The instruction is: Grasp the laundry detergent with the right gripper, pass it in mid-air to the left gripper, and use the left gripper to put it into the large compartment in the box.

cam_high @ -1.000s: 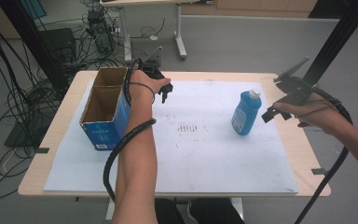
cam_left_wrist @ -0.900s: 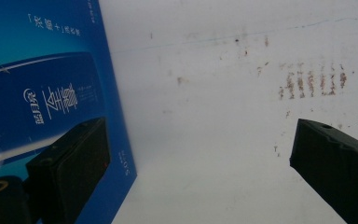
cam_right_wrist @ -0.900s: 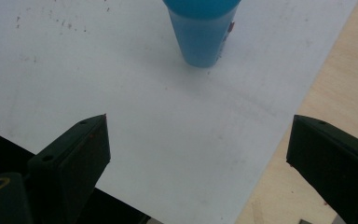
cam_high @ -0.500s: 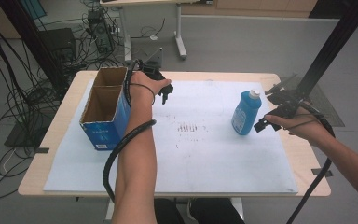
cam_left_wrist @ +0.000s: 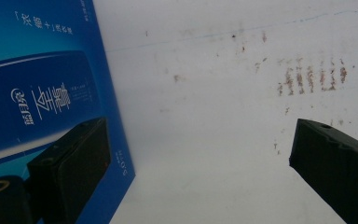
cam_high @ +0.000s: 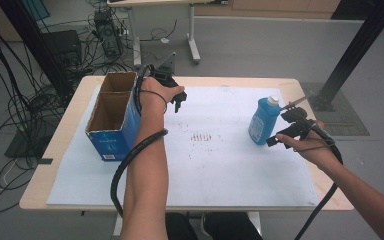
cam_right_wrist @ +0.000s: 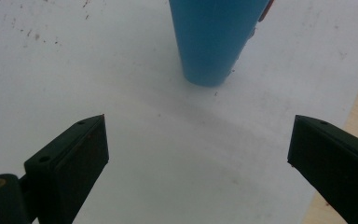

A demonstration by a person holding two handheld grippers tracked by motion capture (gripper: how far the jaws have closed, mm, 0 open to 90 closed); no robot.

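Right tongs (cam_high: 274, 141) hover just beside the blue bottle (cam_high: 263, 120) near the counter's right edge. Up close your jaws gape wide before its base (cam_right_wrist: 214, 42): probably slick, stiff plastic, so clamp mid-body. Left tongs (cam_left_wrist: 200, 158) sit wide beside the box (cam_left_wrist: 37, 93).

Box (cam_high: 111, 118) standing on sheet (cam_high: 220, 165) near table's (cam_high: 55, 165) left edge, toward far side. Bottle (cam_high: 263, 120) upright near right edge. Left gripper (cam_high: 176, 101) just right of box; right gripper (cam_high: 275, 139) beside bottle.
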